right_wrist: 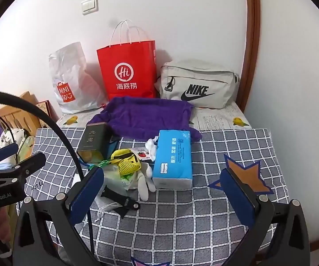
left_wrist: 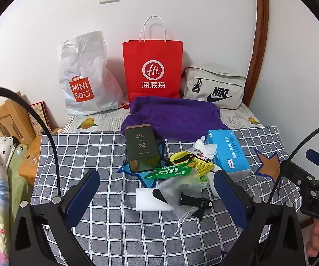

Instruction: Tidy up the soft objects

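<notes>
A purple towel lies crumpled at the back of the checked cloth; it also shows in the right wrist view. In front lie a blue tissue pack, a yellow mesh pouch, a white glove, a white sponge and a clear drawstring bag. My left gripper is open above the pile's near side. My right gripper is open, hovering in front of the tissue pack.
A dark tin box and a black watch strap lie among the items. A white Miniso bag, a red paper bag and a grey Nike pouch stand along the wall. A wooden bed frame is left.
</notes>
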